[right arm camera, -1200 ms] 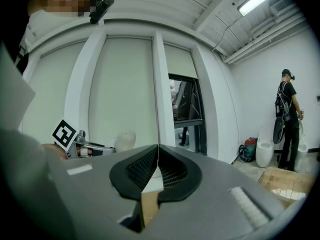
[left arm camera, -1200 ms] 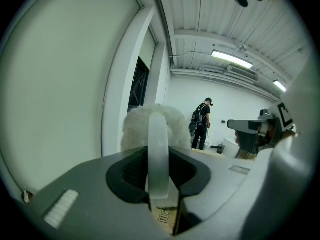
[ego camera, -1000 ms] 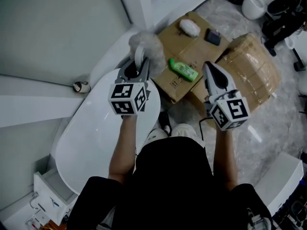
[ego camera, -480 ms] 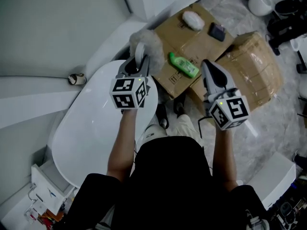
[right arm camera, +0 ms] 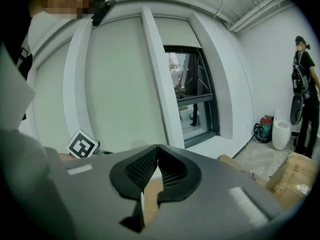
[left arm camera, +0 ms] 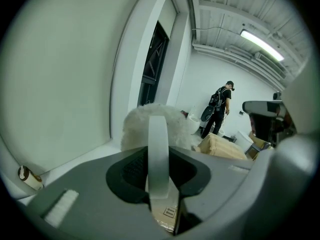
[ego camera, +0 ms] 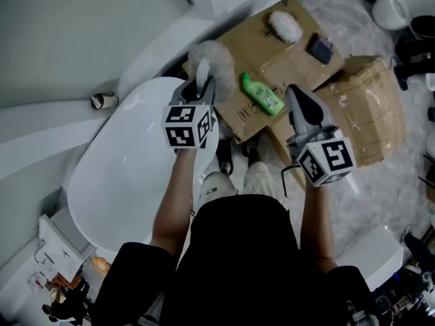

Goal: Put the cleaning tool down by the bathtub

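Grey L gripper (ego camera: 201, 85) held over far end of white bathtub (ego camera: 126, 161). Jaws clamped on flat white handle of cleaning tool (ego camera: 209, 54). Handle runs up betw. pads; fluffy white head sticks out past tips, above tub rim next to cardboard boxes (ego camera: 292, 53). Tool in the air, not set down. R gripper (ego camera: 293, 92) alongside, over boxes, jaws closed tip to tip, nothing betw. them. On boxes: green bottle (ego camera: 262, 94) lying flat, then 2nd white fluffy pad (ego camera: 284, 24) and small dark item (ego camera: 319, 47). Far back in L gripper view, person (left arm camera: 219, 110) in dark clothes, standing.
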`<action>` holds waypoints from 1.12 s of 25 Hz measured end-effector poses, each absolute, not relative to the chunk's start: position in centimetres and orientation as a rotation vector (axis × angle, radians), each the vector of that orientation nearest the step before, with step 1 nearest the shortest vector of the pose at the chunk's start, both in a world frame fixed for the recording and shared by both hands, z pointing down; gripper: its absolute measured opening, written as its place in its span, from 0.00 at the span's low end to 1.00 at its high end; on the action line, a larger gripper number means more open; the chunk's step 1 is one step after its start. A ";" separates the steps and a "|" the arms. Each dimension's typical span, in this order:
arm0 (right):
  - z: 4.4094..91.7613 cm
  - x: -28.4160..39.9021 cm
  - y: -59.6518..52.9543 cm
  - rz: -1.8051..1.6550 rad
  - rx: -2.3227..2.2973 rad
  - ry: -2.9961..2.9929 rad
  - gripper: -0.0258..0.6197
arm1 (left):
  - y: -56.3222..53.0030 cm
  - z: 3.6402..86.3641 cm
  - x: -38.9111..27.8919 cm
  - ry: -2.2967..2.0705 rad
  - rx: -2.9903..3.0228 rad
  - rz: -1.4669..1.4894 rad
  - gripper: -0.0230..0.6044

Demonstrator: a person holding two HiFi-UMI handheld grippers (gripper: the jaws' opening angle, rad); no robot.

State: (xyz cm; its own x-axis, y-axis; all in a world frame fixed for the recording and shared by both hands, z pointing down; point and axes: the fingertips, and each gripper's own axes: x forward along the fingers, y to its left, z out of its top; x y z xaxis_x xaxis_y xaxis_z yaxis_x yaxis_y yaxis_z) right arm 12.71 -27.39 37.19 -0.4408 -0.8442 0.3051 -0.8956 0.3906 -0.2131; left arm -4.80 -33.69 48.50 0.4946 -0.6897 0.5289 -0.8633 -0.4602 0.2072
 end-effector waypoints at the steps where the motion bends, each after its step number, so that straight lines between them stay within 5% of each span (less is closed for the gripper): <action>1: 37.7 12.9 -28.0 0.536 1.556 -2.496 0.05 | -34.1 49.1 -4.6 -1.285 2.280 0.528 0.17; 28: 48.5 15.2 -39.1 0.749 1.307 -2.482 0.05 | -42.0 66.5 -0.7 -1.221 2.088 0.908 0.17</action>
